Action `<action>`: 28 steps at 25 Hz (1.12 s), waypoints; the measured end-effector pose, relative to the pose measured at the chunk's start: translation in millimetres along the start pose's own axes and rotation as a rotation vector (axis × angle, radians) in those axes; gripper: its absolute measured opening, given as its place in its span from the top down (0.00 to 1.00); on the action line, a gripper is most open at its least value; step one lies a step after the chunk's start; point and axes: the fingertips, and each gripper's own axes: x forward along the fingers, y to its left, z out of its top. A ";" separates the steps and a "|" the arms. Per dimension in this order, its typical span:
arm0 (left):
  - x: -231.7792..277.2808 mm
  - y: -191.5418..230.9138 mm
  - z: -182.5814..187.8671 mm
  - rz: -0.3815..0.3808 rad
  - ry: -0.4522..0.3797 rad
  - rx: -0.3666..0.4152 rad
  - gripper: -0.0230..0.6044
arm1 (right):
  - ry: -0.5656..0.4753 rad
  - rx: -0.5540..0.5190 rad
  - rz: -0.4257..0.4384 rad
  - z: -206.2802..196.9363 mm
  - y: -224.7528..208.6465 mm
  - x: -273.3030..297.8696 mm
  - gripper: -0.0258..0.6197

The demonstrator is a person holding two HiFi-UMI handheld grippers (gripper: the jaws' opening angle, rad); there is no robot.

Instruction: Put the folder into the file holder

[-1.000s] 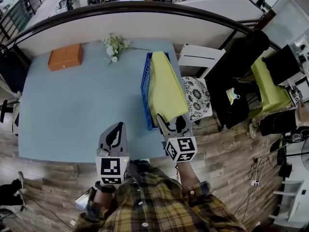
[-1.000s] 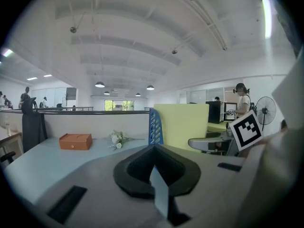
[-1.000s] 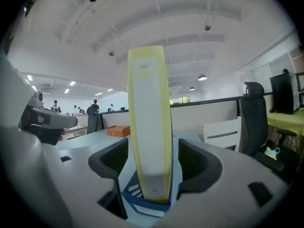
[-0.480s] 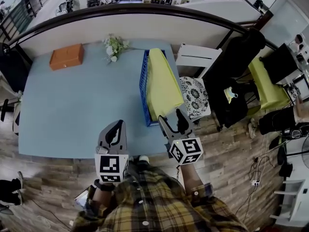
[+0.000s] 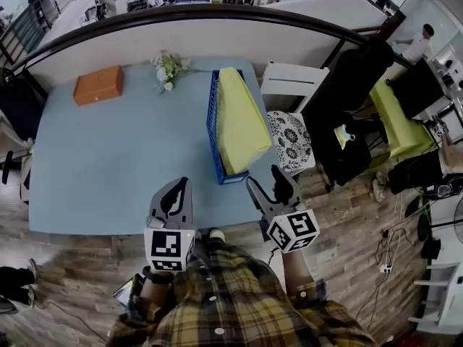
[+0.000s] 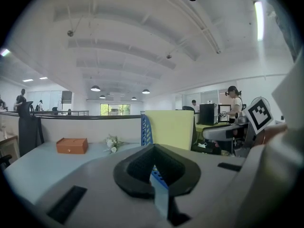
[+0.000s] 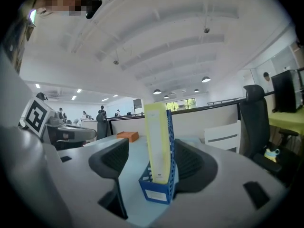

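Observation:
The yellow folder [image 5: 239,121] stands in the blue file holder [image 5: 214,132] at the right side of the pale blue table [image 5: 108,157], its top leaning right. My right gripper [image 5: 268,185] is open and empty, just off the table's near edge, a short way from the holder's near end. In the right gripper view the folder [image 7: 155,137] and holder [image 7: 159,191] show between the spread jaws of the right gripper [image 7: 152,163], apart from both. My left gripper [image 5: 173,197] is shut on nothing over the near table edge. The left gripper view shows the left gripper [image 6: 153,165] with the folder [image 6: 169,127] beyond.
An orange box [image 5: 98,84] and a small bunch of white flowers [image 5: 166,69] lie at the table's far side. A white chair [image 5: 293,85], a patterned cushion [image 5: 293,142] and a black office chair [image 5: 354,78] stand right of the table. A partition wall runs behind.
My right gripper has drawn back toward me from the folder's near end, its jaws open. The folder stays in the holder. The left gripper has barely moved.

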 end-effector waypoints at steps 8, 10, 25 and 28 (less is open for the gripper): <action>-0.9 -0.1 -3.5 -0.007 0.014 -0.011 0.98 | 0.031 -0.015 0.029 1.9 3.2 -10.1 0.53; -0.9 0.2 -4.8 -0.008 0.019 -0.012 0.98 | 0.034 -0.012 0.027 1.0 2.6 -11.7 0.59; -2.5 -0.7 -15.9 -0.024 0.040 -0.020 0.98 | -0.002 -0.002 -0.031 -1.7 -1.6 -23.0 0.92; -2.5 -2.0 -19.1 -0.028 0.048 -0.021 0.98 | 0.028 -0.008 -0.037 -8.3 -2.7 -22.1 0.96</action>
